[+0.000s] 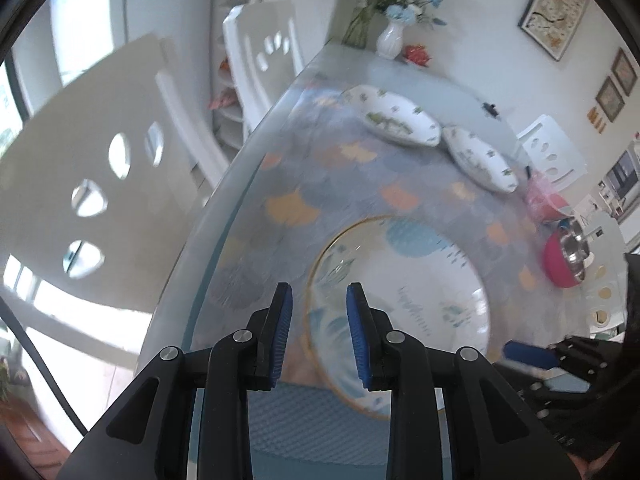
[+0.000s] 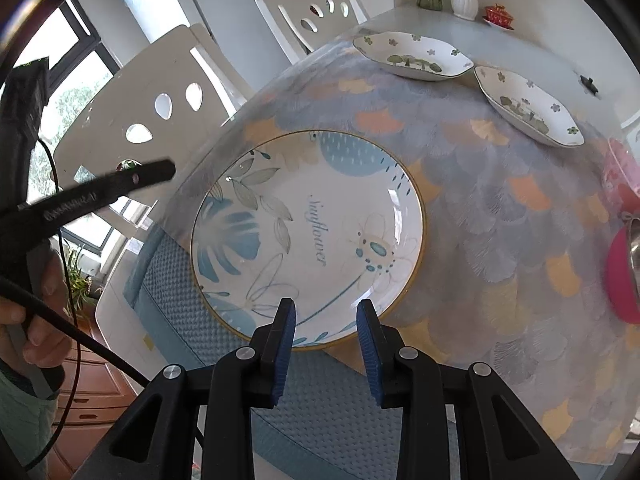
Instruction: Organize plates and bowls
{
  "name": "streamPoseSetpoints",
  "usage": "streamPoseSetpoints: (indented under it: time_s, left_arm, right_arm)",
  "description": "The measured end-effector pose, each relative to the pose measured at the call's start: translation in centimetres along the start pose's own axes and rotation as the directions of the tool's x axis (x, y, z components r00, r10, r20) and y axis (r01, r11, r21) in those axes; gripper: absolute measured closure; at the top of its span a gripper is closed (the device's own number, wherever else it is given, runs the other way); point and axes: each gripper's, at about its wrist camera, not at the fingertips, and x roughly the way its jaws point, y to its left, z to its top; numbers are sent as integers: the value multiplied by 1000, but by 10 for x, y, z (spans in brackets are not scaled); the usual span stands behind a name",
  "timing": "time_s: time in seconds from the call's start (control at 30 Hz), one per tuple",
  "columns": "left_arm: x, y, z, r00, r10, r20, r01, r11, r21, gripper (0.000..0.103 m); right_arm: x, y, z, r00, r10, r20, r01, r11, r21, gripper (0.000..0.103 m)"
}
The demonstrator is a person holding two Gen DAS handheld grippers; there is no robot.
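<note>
Two grippers poised over a round plate [image 2: 308, 240] with a gold rim and blue leaf print, lying flat on a glass-topped table [image 2: 500, 260] just ahead of both tools. Right gripper [image 2: 326, 344] with blue pads spread apart and empty, its tips over the plate's near rim; left gripper [image 1: 319, 334] likewise parted and empty, straddling the plate's left rim in the blurred left wrist view. Likely glazed ceramic: stiff, fairly heavy, slick and breakable, so best pinched at the raised rim with one pad above and one below, rather than anywhere on the shallow well. Near rim seemingly jutting slightly past the patterned cloth toward a blue textured mat [image 2: 224, 352] beneath the right gripper, a likely opening for the lower pad. Table edge curving close to the left of the tools, white chairs [image 2: 160, 120] beyond it. Farther ahead, two white floral dishes [image 2: 412, 56] side by side, with open tabletop between them and the plate. Off to the right, a pink bowl [image 2: 624, 276] with a metal lining and another pinkish item behind it, limiting swing on that side
</note>
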Motion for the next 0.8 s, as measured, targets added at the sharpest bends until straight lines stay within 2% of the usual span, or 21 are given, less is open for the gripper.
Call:
streamPoseSetpoints:
  time_s: [0.03, 0.07, 0.1, 0.3, 0.43, 0.6, 0.8]
  left_arm:
    - [-2, -4, 4, 1000, -7, 8, 7, 1000, 5, 76]
    - [-5, -8, 10, 1000, -15, 15, 15, 1000, 8, 69]
    - [-6, -10, 15, 1000, -21, 19, 21, 1000, 5, 67]
    - [0, -23, 44, 998, -66, 12, 66, 998, -6, 63]
    - [13, -37, 64, 1000, -27, -12, 27, 999, 43, 62]
    - [34, -46, 103, 998, -59, -22, 60, 996, 71, 61]
    - [79, -56, 160, 999, -31, -9, 32, 990, 135, 58]
  right_arm:
    - [-2, 0, 1, 1000, 0, 4, 0, 1000, 0, 73]
    - [-4, -1, 3, 1000, -1, 10, 1, 1000, 2, 72]
    - [-6, -2, 5, 1000, -1, 16, 1, 1000, 6, 71]
    - [-21, -23, 18, 998, -10, 66, 6, 998, 67, 61]
    - [-28, -54, 35, 995, 2, 102, -19, 985, 173, 56]
    - [-30, -90, 77, 988, 2, 154, -45, 961, 274, 56]
    - [-15, -115, 142, 976, -44, 212, -29, 945, 327, 56]
